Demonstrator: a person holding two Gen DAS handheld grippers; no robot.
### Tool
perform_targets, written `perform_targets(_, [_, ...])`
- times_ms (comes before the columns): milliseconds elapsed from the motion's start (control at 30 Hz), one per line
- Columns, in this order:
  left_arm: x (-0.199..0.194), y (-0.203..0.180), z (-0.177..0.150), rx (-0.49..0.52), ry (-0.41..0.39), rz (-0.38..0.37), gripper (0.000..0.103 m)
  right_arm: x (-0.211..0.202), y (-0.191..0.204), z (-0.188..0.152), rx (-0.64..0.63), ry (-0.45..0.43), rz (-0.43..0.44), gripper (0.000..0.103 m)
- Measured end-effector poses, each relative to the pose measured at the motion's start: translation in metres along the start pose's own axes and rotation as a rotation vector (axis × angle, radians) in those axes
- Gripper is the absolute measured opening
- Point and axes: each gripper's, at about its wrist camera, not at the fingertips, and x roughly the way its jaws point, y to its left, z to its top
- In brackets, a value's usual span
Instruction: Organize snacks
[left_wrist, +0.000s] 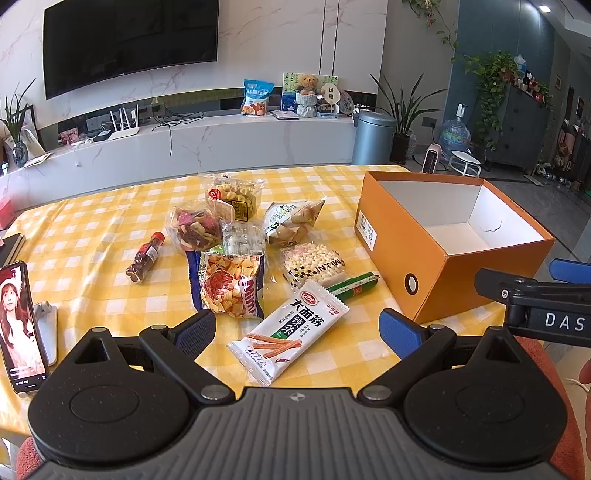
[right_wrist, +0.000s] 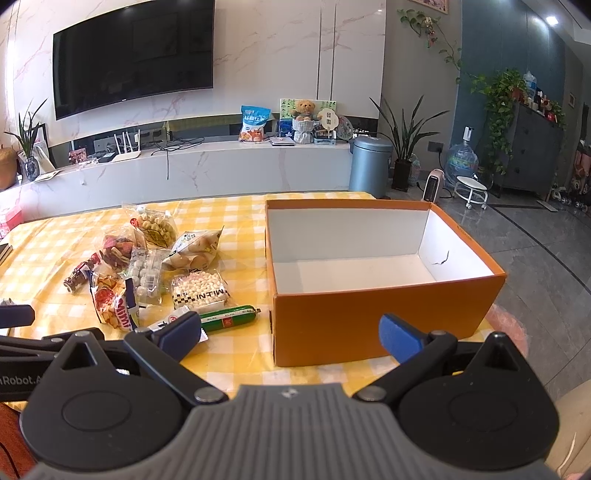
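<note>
Several snack packs lie on the yellow checked tablecloth. A white spicy-strip packet lies nearest, just ahead of my open left gripper. Beyond it sit a green sausage, a MILINI puff pack, a Mimi chips bag, a small bottle and clear bags of nuts and dried fruit. The orange box, white inside and empty, stands at the right. My right gripper hangs open in front of the box's near wall, with the sausage to its left.
A phone with a lit screen leans on a stand at the table's left edge. A dark notebook lies further back on the left. Behind the table run a white TV bench, a grey bin and potted plants.
</note>
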Motion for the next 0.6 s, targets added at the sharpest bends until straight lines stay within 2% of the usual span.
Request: perform_targets(600, [-0.0007,-0.0032,-0.0018,0.004,0.006,-0.002,0.103,0.0013,-0.0003,-0.0010,0.012,0.010,0.005,0.100])
